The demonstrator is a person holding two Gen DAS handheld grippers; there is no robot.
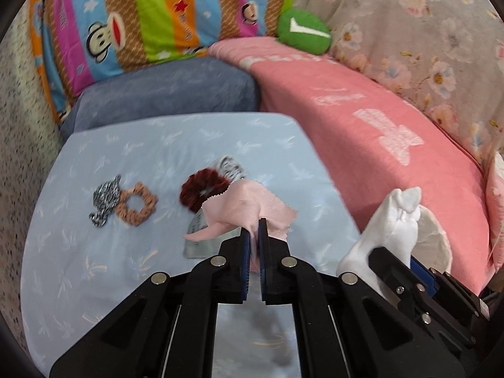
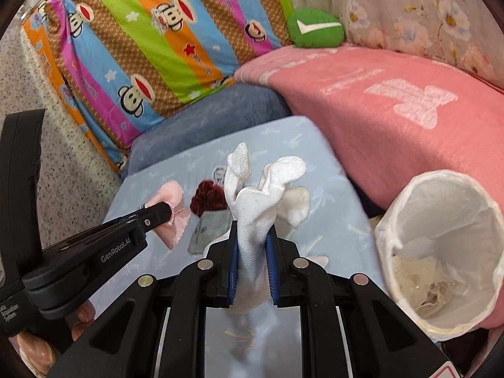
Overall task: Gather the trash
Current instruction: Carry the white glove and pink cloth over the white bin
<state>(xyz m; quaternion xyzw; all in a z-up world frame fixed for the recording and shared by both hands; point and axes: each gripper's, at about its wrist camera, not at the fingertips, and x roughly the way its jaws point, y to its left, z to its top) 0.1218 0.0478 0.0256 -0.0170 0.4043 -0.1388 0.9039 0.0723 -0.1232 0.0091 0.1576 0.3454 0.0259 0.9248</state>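
Note:
My left gripper (image 1: 254, 222) is shut on a pink cloth scrap (image 1: 249, 208) and holds it above the light blue table (image 1: 94, 267). It also shows in the right wrist view (image 2: 163, 212) with the pink cloth scrap (image 2: 171, 220). My right gripper (image 2: 252, 230) is shut on a white glove (image 2: 261, 195), held up left of the white-lined trash bin (image 2: 441, 252). The glove (image 1: 390, 220) and bin (image 1: 434, 239) show at the right of the left wrist view. A grey wrapper (image 2: 208, 230) lies under the grippers.
A dark red scrunchie (image 1: 201, 189), a tan scrunchie (image 1: 137, 203), a black-and-white scrunchie (image 1: 105, 197) and a white patterned one (image 1: 230, 165) lie on the table. A pink blanket (image 1: 378, 126), a blue cushion (image 1: 163, 94) and a striped monkey quilt (image 1: 141, 22) border it.

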